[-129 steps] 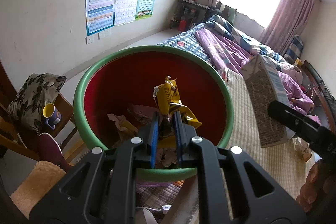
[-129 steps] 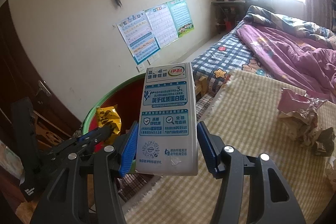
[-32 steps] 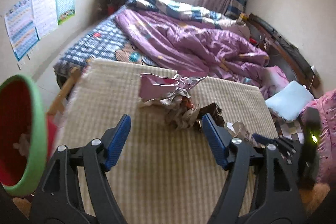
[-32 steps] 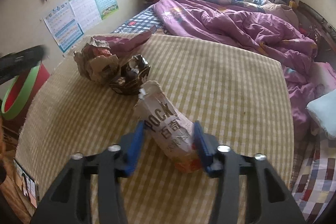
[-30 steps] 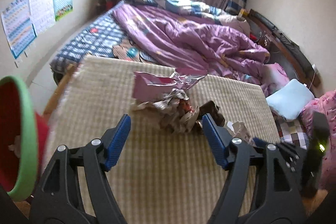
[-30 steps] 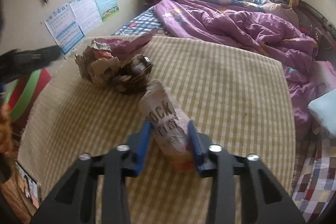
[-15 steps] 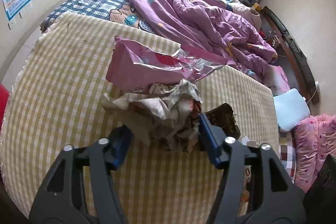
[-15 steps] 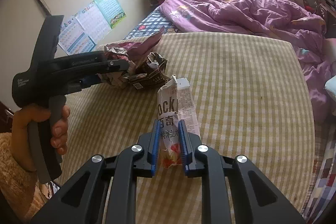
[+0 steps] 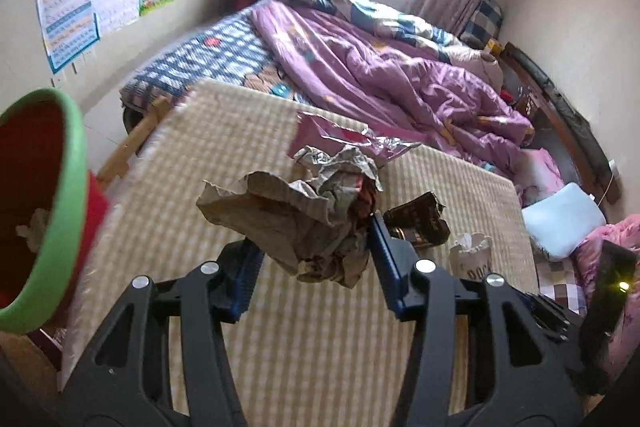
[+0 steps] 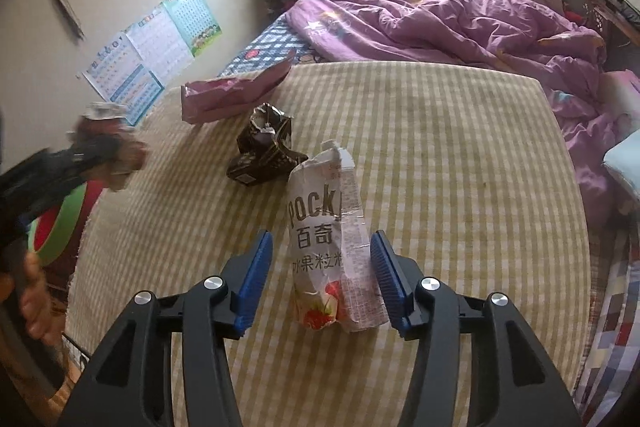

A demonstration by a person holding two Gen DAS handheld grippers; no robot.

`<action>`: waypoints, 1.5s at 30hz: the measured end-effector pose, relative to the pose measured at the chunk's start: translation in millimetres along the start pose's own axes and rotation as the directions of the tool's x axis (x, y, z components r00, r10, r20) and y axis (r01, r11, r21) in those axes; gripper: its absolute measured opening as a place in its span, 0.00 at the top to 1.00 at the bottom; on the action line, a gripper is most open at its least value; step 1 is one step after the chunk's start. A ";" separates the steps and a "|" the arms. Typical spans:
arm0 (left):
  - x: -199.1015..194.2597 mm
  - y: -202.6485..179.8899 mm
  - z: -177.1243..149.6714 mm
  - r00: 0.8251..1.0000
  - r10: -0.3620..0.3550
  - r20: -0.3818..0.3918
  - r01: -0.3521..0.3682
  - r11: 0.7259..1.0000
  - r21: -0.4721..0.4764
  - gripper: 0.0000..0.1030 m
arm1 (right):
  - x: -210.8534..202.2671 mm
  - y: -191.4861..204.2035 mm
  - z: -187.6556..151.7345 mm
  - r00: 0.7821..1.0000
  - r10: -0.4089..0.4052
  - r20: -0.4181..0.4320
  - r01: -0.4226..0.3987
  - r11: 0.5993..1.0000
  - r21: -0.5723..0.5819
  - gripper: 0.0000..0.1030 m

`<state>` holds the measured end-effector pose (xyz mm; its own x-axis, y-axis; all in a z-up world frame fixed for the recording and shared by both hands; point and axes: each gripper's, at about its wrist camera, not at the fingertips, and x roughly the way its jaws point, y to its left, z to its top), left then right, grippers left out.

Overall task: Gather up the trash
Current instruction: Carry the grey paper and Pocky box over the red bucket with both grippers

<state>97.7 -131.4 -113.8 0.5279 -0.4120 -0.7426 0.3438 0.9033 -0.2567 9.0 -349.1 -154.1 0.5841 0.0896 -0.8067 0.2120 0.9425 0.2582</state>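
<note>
My left gripper (image 9: 312,247) is closing its jaws on a crumpled grey-brown paper wad (image 9: 296,211), which hangs clear above the checked mat (image 9: 320,347). The green-rimmed red bin (image 9: 68,195) stands at the left edge. A pink foil wrapper (image 9: 332,137) and a dark brown wrapper (image 9: 420,223) lie on the mat beyond. My right gripper (image 10: 320,247) is opening. A white Pocky packet (image 10: 324,227) lies on the mat between its blue pads, and the left pad stands clear of it. In the right wrist view the left gripper (image 10: 100,151) is a blur at the left.
A purple quilt (image 10: 440,15) covers the bed beyond the mat. At the right lies a light blue pillow (image 9: 560,219). A person's hand (image 10: 32,303) holds the left gripper near the bin (image 10: 60,223). Posters hang on the wall (image 9: 68,11).
The left gripper closed on the paper wad and lifted it off the mat toward the bin side. The right gripper, shut on the Pocky packet half a second ago, has spread its jaws.
</note>
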 end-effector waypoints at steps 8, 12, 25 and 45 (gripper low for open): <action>-50.3 27.1 -15.6 0.997 0.038 0.071 -0.035 0.998 -0.054 0.52 | -2.7 6.5 -3.1 1.000 -0.016 0.000 0.016 1.000 0.003 0.50; -70.6 51.5 -24.4 0.994 0.067 0.087 -0.059 0.993 -0.099 0.52 | -7.2 8.4 0.3 0.999 -0.036 0.024 0.036 0.999 -0.018 0.50; -103.8 106.2 -34.6 0.977 0.167 0.133 -0.136 0.967 -0.215 0.51 | 3.5 -2.0 -0.7 0.999 -0.044 0.006 0.043 0.998 0.048 0.48; -103.8 116.4 -35.8 0.974 0.183 0.137 -0.149 0.963 -0.224 0.51 | 15.3 4.3 -4.7 1.000 -0.013 -0.024 0.015 0.997 0.074 0.63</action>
<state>55.1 20.9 -88.7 0.6832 -0.2527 -0.6851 0.0788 0.9583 -0.2748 15.1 -342.1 -167.9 0.5622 0.0847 -0.8227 0.2785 0.9173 0.2847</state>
